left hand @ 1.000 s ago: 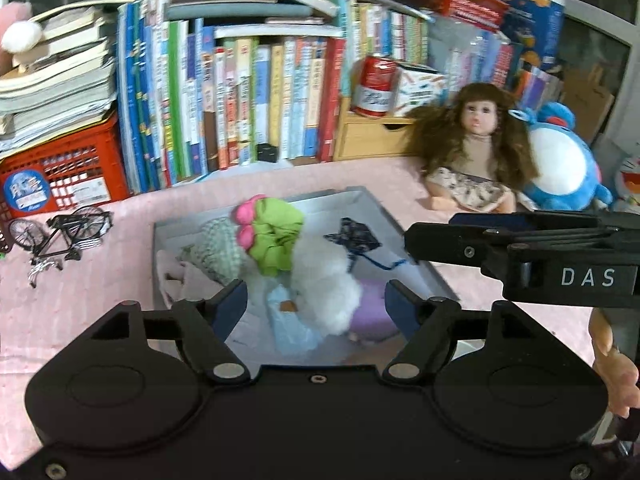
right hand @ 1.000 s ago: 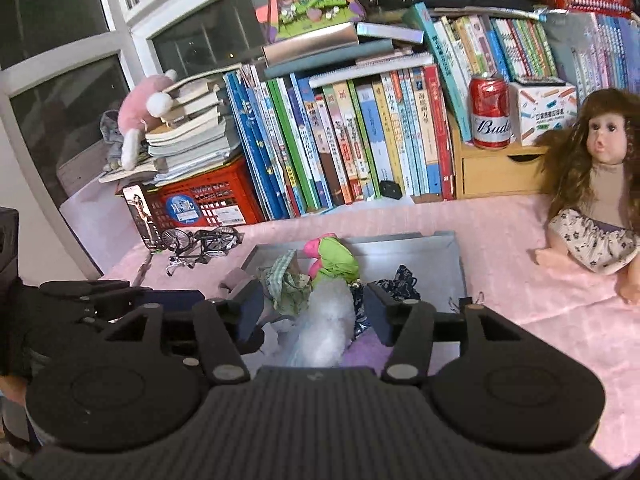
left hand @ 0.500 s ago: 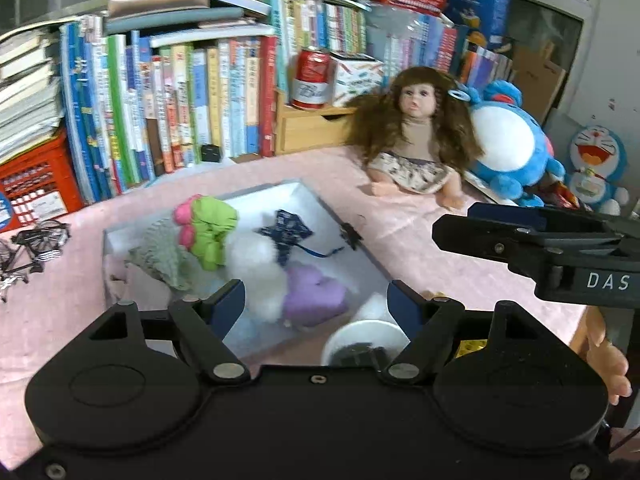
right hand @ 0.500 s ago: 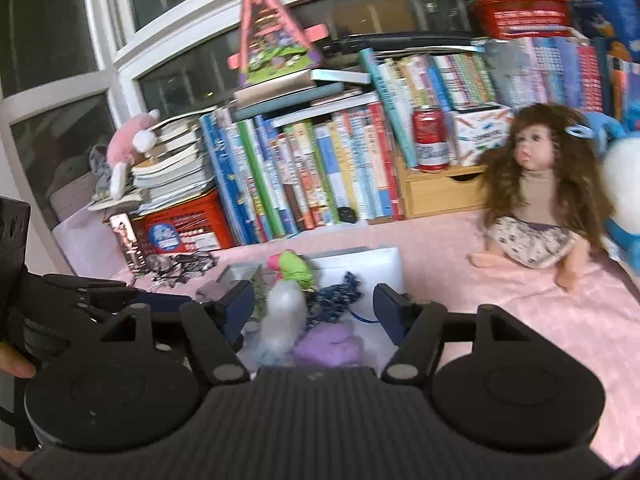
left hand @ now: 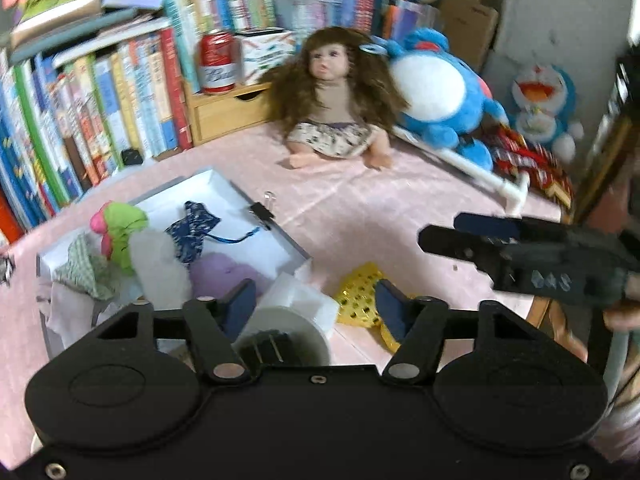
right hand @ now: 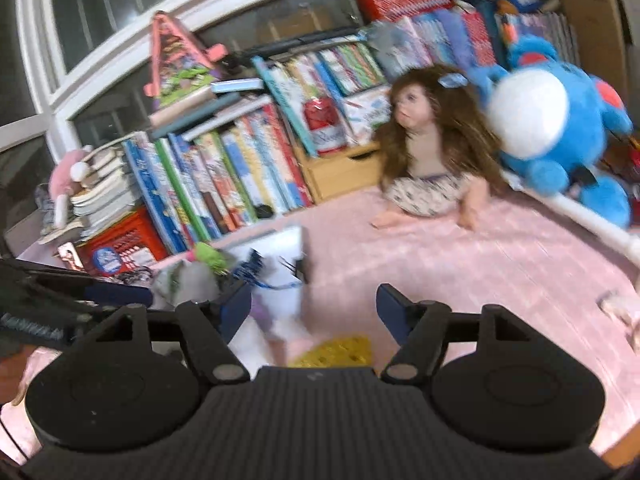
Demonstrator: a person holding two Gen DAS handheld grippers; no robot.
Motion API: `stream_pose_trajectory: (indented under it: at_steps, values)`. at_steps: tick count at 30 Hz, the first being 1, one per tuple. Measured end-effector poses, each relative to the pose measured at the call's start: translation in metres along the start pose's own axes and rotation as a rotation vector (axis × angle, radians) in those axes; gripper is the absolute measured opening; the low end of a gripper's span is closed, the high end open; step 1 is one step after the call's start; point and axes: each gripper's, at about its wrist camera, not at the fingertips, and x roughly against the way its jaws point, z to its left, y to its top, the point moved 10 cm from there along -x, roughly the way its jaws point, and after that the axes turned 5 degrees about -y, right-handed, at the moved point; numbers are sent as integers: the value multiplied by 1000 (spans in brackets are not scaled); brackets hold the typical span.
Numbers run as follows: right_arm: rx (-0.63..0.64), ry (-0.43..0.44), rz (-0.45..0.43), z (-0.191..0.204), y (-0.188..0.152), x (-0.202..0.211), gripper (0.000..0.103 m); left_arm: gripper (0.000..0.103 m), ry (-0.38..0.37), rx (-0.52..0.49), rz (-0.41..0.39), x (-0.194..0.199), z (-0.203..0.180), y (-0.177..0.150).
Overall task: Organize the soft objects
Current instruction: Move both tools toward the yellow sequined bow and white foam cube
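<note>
A shallow white box (left hand: 260, 252) on the pink cloth holds a green and pink plush (left hand: 120, 228), white fluff (left hand: 160, 256), a purple heart cushion (left hand: 224, 272) and a dark blue pouch (left hand: 196, 224). A yellow sequined piece (left hand: 360, 292) lies outside the box's near corner. My left gripper (left hand: 316, 306) hovers over that corner with its jaws closing. Below them sit a white cup (left hand: 288, 336) and white tissue (left hand: 300, 296), which the pads do not touch. My right gripper (right hand: 316, 308) stands open and holds nothing, with the yellow piece (right hand: 340, 350) just under it.
A long-haired doll (left hand: 332, 104), a big blue plush (left hand: 436, 92) and a smaller blue cat plush (left hand: 540, 104) sit at the back right. Rows of books (left hand: 120, 96), a red can (left hand: 216, 60) and a wooden drawer box (left hand: 224, 112) line the back. A binder clip (left hand: 262, 214) grips the box rim.
Both grippers have swung to the right, away from the box's middle. The left fingers stand closer together. The yellow sequined piece, cup and tissue have come into view.
</note>
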Motion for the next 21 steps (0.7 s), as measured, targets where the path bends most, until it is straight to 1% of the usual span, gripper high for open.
stream_pose_trajectory:
  at_steps: [4, 5, 6, 7, 9, 12, 14, 16, 18, 21]
  values:
    - [-29, -23, 25, -20, -12, -2, 80, 52, 55, -148, -32, -5, -30, -16]
    - [-30, -26, 28, -23, -15, -3, 80, 49, 70, -172, -39, -7, -35, -19]
    - [-30, -29, 31, -26, -17, -3, 80, 46, 88, -193, -49, -8, -42, -25]
    - [-28, -33, 33, -27, -20, -3, 80, 45, 103, -205, -66, -9, -48, -30]
    - [-21, -35, 37, -30, -25, -3, 80, 39, 129, -203, -113, -10, -58, -38]
    - [-19, -32, 45, -33, -30, -4, 80, 31, 179, -155, -200, -11, -69, -55]
    - [-22, -28, 56, -34, -34, -6, 80, 30, 204, -108, -238, -14, -72, -66]
    - [-22, -14, 70, -34, -38, -7, 80, 30, 242, -34, -274, -21, -71, -77]
    - [-18, -1, 83, -33, -42, -8, 79, 30, 279, 48, -289, -27, -65, -86]
    - [-8, 13, 103, -33, -46, -9, 73, 30, 317, 193, -326, -33, -54, -95]
